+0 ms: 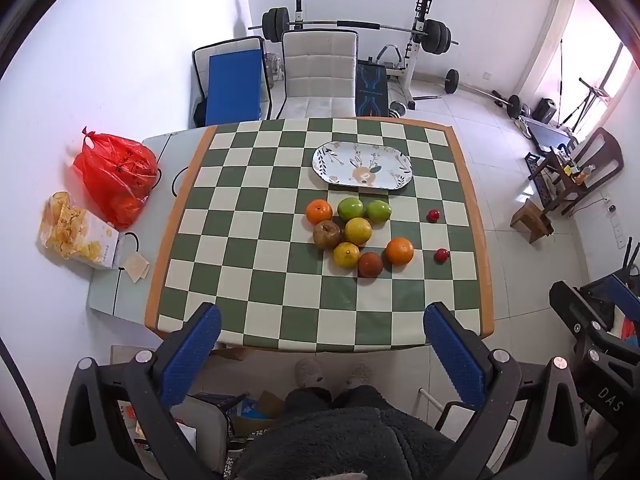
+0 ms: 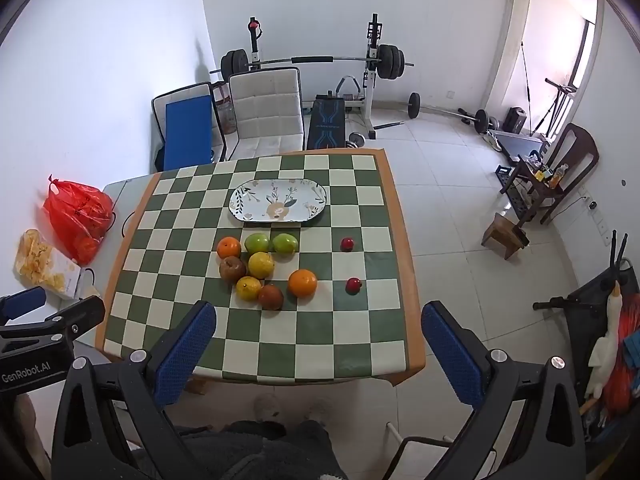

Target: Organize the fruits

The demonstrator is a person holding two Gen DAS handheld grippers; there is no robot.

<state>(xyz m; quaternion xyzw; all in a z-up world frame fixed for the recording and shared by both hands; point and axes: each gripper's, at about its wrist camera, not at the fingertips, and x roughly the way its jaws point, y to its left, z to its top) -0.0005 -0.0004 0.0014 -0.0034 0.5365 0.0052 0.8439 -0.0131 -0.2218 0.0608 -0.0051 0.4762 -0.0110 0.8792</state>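
Several fruits lie loose on the green-and-white checked table [image 1: 256, 280]: two oranges [image 1: 399, 251], two green apples [image 1: 350, 209], yellow citrus [image 1: 358, 231], brownish fruits [image 1: 327, 234] and two small red fruits [image 1: 441, 255]. Behind them sits an empty oval floral plate [image 1: 362, 166] [image 2: 278, 201]. The same pile shows in the right wrist view, with an orange [image 2: 303, 283] at its right. My left gripper [image 1: 322, 344] hovers open above the table's near edge. My right gripper [image 2: 320, 344] is open too, high over the near edge, holding nothing.
A red plastic bag [image 1: 116, 176] and a bag of chips [image 1: 76, 232] rest on the grey side surface at the left. A white chair [image 1: 318, 76] stands behind the table, gym weights beyond. A person's legs and slippers [image 1: 332, 372] are below the near edge.
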